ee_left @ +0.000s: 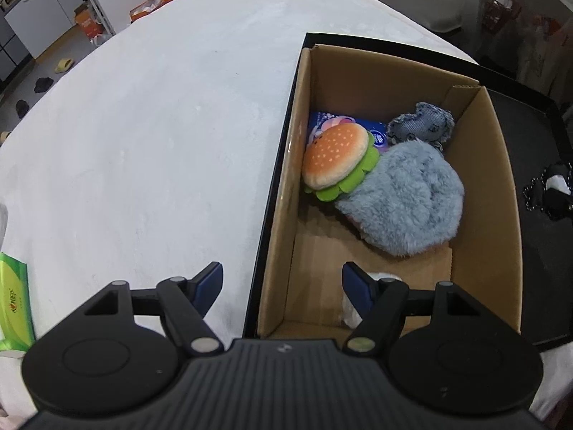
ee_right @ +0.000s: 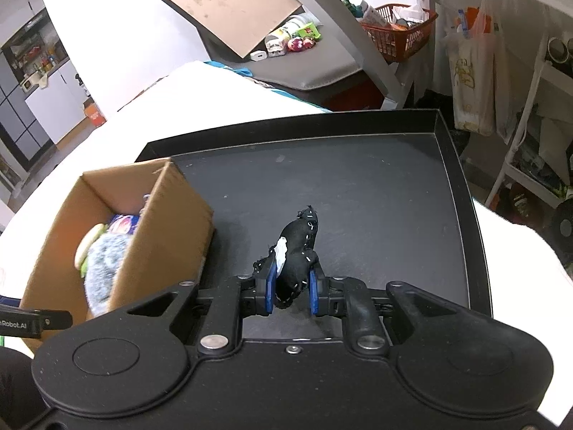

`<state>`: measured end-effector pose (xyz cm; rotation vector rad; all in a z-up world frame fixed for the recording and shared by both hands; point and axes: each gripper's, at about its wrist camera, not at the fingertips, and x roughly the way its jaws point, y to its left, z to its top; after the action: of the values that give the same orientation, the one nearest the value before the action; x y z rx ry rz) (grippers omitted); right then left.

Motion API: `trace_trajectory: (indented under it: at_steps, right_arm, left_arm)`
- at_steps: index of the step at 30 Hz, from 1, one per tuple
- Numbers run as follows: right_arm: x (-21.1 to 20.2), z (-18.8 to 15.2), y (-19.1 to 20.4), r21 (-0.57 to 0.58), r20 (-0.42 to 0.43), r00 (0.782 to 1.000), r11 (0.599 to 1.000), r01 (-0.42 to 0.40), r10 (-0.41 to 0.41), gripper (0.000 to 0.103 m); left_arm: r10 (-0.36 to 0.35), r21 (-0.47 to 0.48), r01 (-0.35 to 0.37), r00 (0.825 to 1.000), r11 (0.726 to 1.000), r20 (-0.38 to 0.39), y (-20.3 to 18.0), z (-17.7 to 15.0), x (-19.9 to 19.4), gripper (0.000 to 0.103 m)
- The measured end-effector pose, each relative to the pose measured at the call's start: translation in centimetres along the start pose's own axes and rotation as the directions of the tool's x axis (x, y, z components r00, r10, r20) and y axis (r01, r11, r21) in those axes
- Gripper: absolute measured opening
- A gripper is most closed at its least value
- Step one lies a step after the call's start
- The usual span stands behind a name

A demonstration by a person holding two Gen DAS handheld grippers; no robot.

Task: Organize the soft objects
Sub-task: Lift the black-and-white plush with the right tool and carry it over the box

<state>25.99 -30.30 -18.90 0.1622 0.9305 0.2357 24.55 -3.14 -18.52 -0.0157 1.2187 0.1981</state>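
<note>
the right gripper (ee_right: 292, 288) is clamped on a small black soft toy (ee_right: 297, 251), its blue pads (ee_right: 270, 286) pressed into the toy's lower half so the body bulges up between them. the toy is black cloth with white stitching along its edges and a white patch on one side, one end tapering to a point away from the camera. below it lies the black tray (ee_right: 358, 186), its floor bare on this side.

the left gripper (ee_left: 283, 288) is spread wide with nothing between its blue-faced fingers (ee_left: 209, 283); it hangs over the near left edge of the cardboard box (ee_left: 494, 186), one finger over the white table (ee_left: 143, 125), the other over the box floor.

only the left wrist view looks straight down into the box: a plush hamburger (ee_left: 336, 159) with an orange bun and green lettuce frill leans on the left wall, touching a fluffy blue-grey plush (ee_left: 408, 197); a denim piece with frayed edges (ee_left: 420, 127) sits in the far corner, and a blue printed packet (ee_left: 329, 122) lies under the burger. something white (ee_left: 351, 313) shows partly behind the finger. a green packet (ee_left: 14, 297) lies at the table's left edge.

the right wrist view shows the box from outside, standing at the tray's left side, blurred, and the cluttered room beyond, including an orange basket (ee_right: 401, 32).
</note>
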Motion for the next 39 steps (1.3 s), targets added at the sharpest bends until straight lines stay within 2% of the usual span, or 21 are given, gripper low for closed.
trace_trajectory:
  at_steps: [18, 27, 30, 35, 39]
  right_arm:
    - [-4.7, 1.4, 6.9, -0.078, 0.055, 0.997, 0.996, -0.047, 0.052, 0.018]
    - [-5.0, 1.4, 9.8, -0.11, 0.037, 0.997, 0.992, -0.063, 0.068, 0.018]
    - [-4.9, 1.4, 10.7, -0.116, 0.027, 0.997, 0.991, -0.068, 0.072, 0.018]
    - [-4.8, 1.2, 12.1, -0.125, 0.013, 0.997, 0.99, -0.067, 0.07, 0.018]
    - [-4.5, 1.1, 12.9, -0.148, -0.001, 0.999, 0.988, -0.051, 0.051, 0.018]
  left_arm:
    - [-0.094, -0.048, 0.095, 0.995, 0.994, 0.025, 1.9, -1.5, -0.8, 0.072]
    - [-0.135, -0.075, 0.138, 0.99, 0.988, 0.04, 3.1, -2.3, -0.3, 0.068]
    - [-0.147, -0.082, 0.151, 0.988, 0.985, 0.056, 3.4, -2.4, -0.3, 0.063]
    - [-0.187, -0.098, 0.192, 0.98, 0.976, 0.063, 3.9, -2.6, 0.3, 0.046]
    - [-0.216, -0.117, 0.224, 0.973, 0.968, 0.075, 4.6, -2.9, 0.9, 0.039]
